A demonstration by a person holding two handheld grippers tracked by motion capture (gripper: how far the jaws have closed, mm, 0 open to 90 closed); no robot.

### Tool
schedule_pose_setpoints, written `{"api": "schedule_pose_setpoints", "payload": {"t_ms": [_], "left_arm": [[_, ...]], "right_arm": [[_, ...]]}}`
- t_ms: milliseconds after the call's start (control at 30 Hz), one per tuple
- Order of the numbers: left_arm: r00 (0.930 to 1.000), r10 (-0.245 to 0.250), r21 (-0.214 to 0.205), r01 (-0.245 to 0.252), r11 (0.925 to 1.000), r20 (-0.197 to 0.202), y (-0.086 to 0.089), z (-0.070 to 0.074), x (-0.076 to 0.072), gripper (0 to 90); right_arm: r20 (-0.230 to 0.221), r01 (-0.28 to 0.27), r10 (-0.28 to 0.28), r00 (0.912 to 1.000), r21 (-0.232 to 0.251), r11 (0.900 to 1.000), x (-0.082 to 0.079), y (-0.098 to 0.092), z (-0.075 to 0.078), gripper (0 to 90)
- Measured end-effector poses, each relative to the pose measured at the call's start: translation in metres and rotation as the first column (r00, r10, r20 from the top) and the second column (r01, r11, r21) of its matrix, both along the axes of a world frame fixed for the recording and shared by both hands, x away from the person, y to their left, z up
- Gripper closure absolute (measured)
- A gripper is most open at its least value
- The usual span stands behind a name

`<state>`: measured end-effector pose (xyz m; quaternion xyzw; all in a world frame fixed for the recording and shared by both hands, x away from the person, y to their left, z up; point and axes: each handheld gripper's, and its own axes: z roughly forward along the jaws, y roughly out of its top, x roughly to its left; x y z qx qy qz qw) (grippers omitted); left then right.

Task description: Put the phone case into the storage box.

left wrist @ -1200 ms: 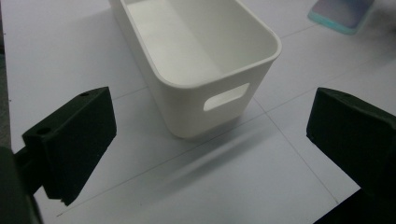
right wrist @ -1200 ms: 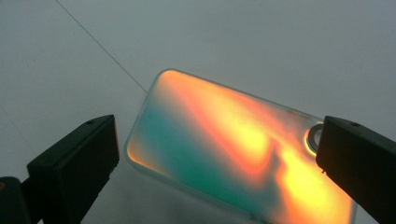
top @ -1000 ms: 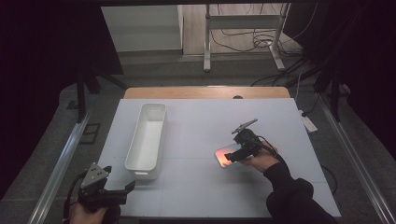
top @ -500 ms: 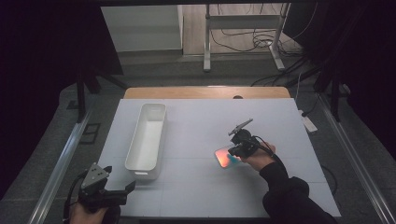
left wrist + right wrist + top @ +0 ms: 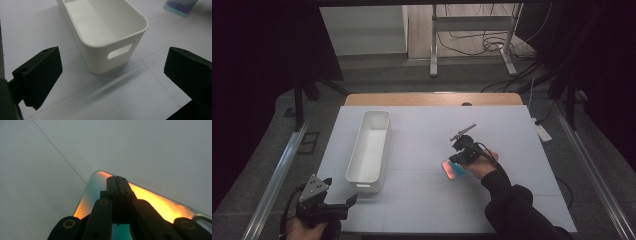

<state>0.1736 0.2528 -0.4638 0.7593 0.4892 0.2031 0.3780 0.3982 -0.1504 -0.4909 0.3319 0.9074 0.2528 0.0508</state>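
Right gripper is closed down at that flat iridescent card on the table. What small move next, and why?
Probably lift the right gripper slightly to test its grip: its jaws have just closed flush together over the flat orange-and-teal card, whether they pinch its edge is unclear, and the long white plastic bin sits empty.

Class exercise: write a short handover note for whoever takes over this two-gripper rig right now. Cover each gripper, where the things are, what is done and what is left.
Right gripper: jaws shut together, tips over the iridescent card, which lies flat on the table.
Left gripper: open, idle at the near left edge, facing the white bin.
Done: right gripper brought onto the card.
Left: probably lifting the card and placing it in the bin, which holds nothing yet.
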Motion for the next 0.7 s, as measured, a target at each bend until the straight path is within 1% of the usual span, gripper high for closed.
{"api": "schedule_pose_setpoints", "payload": {"t_ms": [133,333,700], "left_arm": [[1.0000,-0.001,0.000,0.001,1.0000,0.000,0.000,0.000,0.000,2.1],[1.0000,-0.001,-0.001,0.001,1.0000,0.000,0.000,0.000,0.000,2.1],[1.0000,-0.002,-0.004,0.002,1.0000,-0.002,0.000,0.000,0.000,2.2]], "right_arm": [[0.013,-0.003,0.003,0.9999,0.005,1.0000,0.003,0.008,-0.001,89.3],[0.023,-0.003,0.003,0.9997,-0.002,1.0000,0.007,0.020,-0.004,89.3],[0.027,0.002,-0.002,0.9996,-0.003,1.0000,0.012,0.028,-0.011,89.3]]}}
